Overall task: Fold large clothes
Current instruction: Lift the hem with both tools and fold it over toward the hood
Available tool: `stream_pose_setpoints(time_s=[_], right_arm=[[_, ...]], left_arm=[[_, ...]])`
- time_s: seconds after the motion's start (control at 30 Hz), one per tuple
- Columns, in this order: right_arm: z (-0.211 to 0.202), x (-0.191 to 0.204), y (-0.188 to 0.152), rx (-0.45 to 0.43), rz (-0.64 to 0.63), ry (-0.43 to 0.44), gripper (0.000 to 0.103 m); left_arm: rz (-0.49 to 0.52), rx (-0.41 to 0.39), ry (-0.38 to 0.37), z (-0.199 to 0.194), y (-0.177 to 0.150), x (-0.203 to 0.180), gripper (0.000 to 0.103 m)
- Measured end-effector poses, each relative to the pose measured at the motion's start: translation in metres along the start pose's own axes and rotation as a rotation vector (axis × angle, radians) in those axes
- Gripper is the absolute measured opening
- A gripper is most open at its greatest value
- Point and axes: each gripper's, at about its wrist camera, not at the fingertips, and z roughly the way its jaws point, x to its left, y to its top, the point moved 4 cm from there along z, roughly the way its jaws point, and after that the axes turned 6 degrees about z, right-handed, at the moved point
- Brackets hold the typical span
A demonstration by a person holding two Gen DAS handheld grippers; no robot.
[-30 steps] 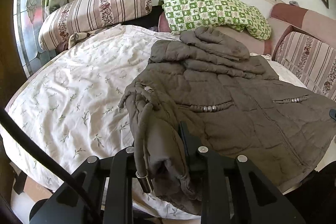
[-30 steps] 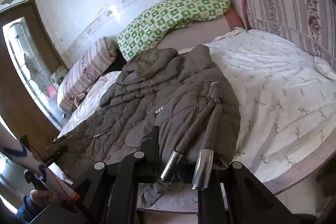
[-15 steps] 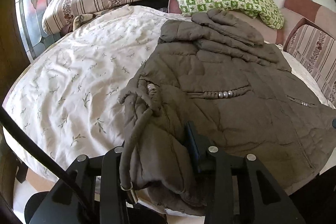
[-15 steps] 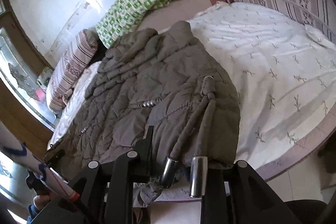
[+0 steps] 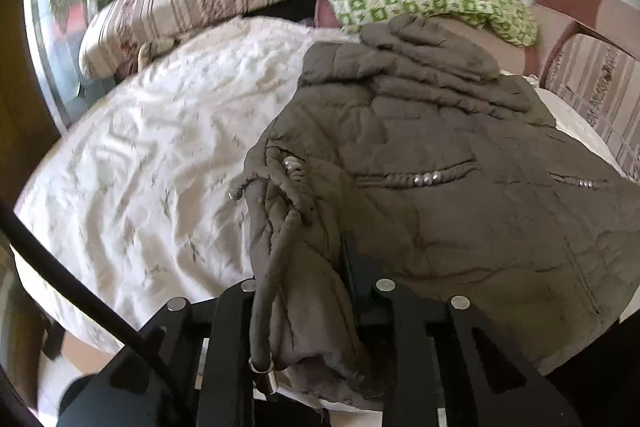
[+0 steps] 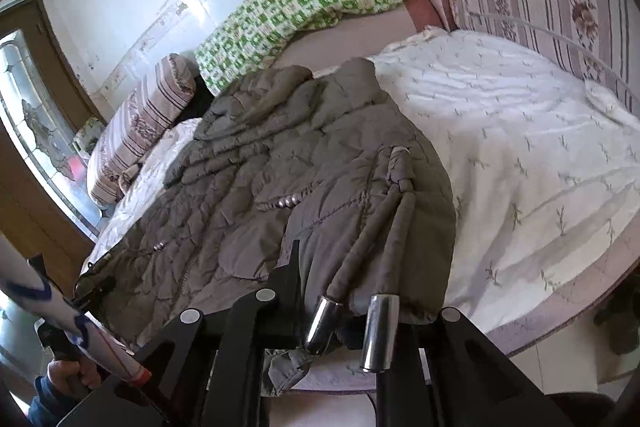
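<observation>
The grey-brown quilted padded jacket (image 5: 440, 195) is spread on the bed (image 5: 140, 167), its hem at the near edge; each hem corner is gripped by the left gripper (image 5: 308, 311) and right gripper (image 6: 340, 303); the hem-to-collar fold appears begun; an even lift toward the far edge is called for next.

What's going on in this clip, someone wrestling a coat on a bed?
A person with a gripper in each hand is folding a grey-brown quilted coat spread on a bed with a white floral sheet. The left gripper is shut on the hem at one bottom corner, the right gripper on the other, beside two drawcords with metal tips. Both corners sit at the near bed edge; no fold is made yet.
</observation>
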Motion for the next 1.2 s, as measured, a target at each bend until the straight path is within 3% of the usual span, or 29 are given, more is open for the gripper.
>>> stream_pose_setpoints(time_s=[0.23,0.6,0.87,0.97,1.13,1.2], right_arm=[[-0.018,0.023,0.042,-0.067,-0.053,0.051,0.014],[-0.009,0.061,0.146,-0.171,-0.078,0.099,0.014],[0.061,0.070,0.242,-0.171,0.014,0.118,0.014],[0.099,0.070,0.276,-0.151,0.039,0.097,0.014],[0.173,0.057,0.318,-0.104,0.108,0.049,0.014],[0.195,0.050,0.325,-0.088,0.119,0.022,0.014]], left_arm=[[-0.003,-0.077,-0.062,-0.023,0.045,0.008,0.020],[-0.095,-0.163,-0.135,-0.029,0.158,0.028,0.021],[-0.152,-0.123,-0.168,0.026,0.244,0.035,0.022],[-0.185,-0.088,-0.202,0.055,0.283,0.039,0.027],[-0.293,-0.039,-0.286,0.088,0.321,0.055,0.048],[-0.331,-0.034,-0.311,0.098,0.330,0.064,0.052]])
